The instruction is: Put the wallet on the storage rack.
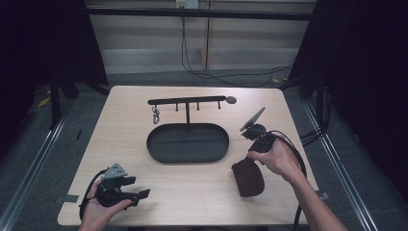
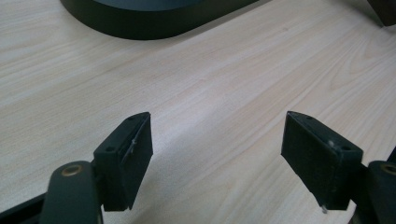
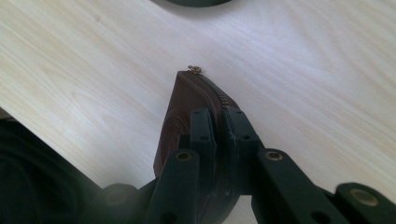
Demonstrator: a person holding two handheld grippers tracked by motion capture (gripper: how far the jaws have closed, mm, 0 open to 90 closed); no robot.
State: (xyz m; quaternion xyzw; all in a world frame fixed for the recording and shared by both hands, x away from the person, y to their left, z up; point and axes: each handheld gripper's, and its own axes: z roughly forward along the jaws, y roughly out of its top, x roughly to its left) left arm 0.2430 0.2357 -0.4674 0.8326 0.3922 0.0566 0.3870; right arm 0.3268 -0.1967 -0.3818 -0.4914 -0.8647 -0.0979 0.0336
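Note:
A dark brown zip pouch [image 1: 248,177] hangs from my right gripper [image 1: 254,156] at the table's front right, just above the wood. In the right gripper view the two jaws are pressed together on the pouch [image 3: 180,112] along its zipper edge, the brass zip pull at the far tip. My right gripper [image 3: 219,122] is shut on it. My left gripper [image 1: 143,193] rests at the front left of the table, held by a hand. Its jaws stand wide apart in the left gripper view [image 2: 217,154], with bare wood between them.
A black oval tray [image 1: 187,143] sits in the table's middle, its rim [image 2: 140,28] showing ahead of the left gripper. Behind it stands a black hook rack [image 1: 186,101] with a small key ring [image 1: 156,114] hanging at its left. Table edges lie close in front.

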